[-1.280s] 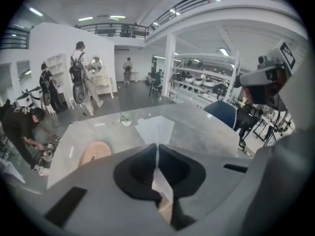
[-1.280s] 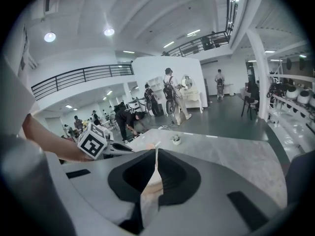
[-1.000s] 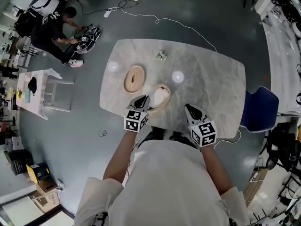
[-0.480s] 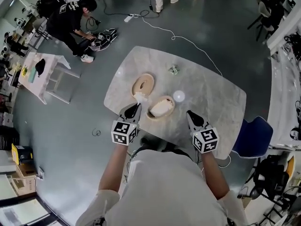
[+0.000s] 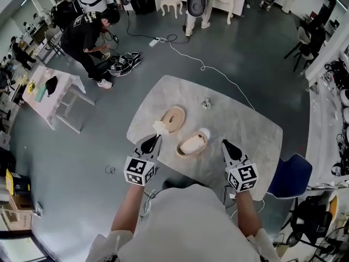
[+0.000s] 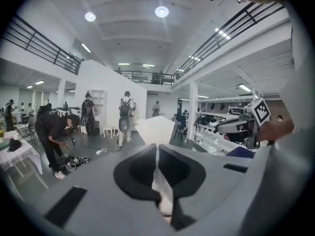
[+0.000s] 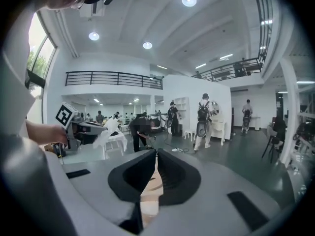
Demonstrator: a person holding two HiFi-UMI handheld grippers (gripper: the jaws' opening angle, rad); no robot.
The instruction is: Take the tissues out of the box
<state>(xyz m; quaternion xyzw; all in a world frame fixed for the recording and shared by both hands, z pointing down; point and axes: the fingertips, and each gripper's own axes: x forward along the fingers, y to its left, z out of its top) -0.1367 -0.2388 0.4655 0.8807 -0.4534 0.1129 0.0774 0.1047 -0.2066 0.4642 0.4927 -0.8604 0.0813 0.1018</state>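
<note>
A round wooden tissue box stands on the marble table, with white tissues showing in its open top. My left gripper is just left of the box, shut on a white tissue that sticks out past its tips. In the left gripper view the tissue rises from between the closed jaws of my left gripper. My right gripper hovers to the right of the box. Its jaws are closed, and I see nothing gripped in my right gripper.
A round wooden ring-shaped lid lies left of the box. A small object sits at the table's far side. A blue chair stands at the right. A person crouches on the floor far left, beside a white side table.
My left gripper has drawn a tissue out of the box and carried it left, towards the lid. The right gripper has stayed right of the box. The view has pulled back.
</note>
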